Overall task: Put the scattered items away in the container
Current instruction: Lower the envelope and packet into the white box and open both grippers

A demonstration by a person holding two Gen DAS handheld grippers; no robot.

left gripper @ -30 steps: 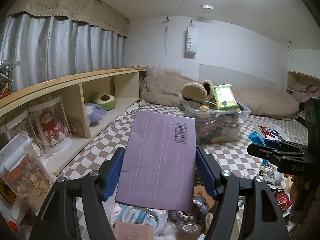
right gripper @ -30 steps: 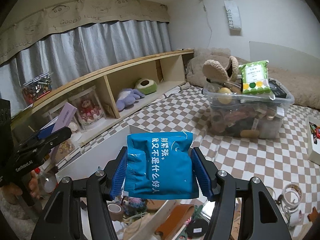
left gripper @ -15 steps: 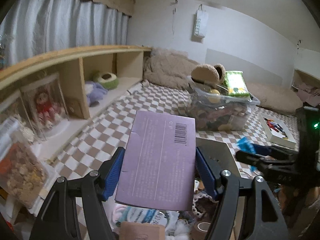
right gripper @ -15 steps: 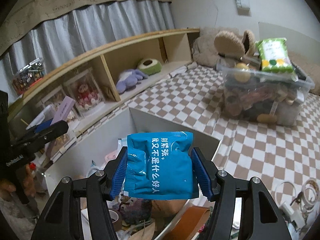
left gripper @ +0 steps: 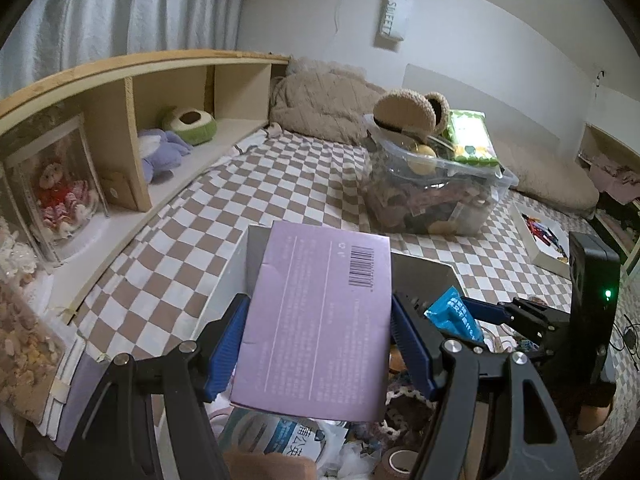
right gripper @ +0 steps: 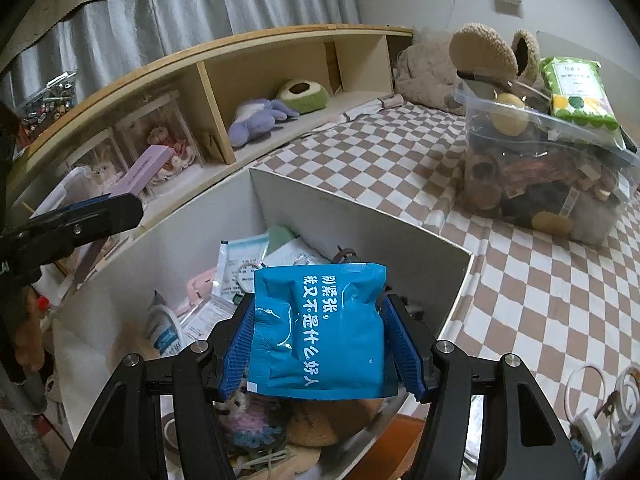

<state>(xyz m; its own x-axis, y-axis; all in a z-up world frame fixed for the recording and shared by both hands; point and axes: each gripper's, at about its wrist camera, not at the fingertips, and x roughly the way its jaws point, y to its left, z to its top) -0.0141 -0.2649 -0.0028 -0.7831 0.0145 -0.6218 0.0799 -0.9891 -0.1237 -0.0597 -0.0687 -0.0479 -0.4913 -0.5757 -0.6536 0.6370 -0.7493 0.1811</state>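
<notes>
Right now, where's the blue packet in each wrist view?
Left wrist: blue packet at right of centre, seen edge-on in the right gripper.
Right wrist: bottom centre, clamped between the blue pads.
Shared landmark: clear storage bin on the checkered cover.

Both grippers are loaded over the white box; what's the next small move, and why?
Probably lower a little more, then open the fingers. The right gripper holds the blue packet above the white box, and the left gripper holds the purple box above it.
</notes>
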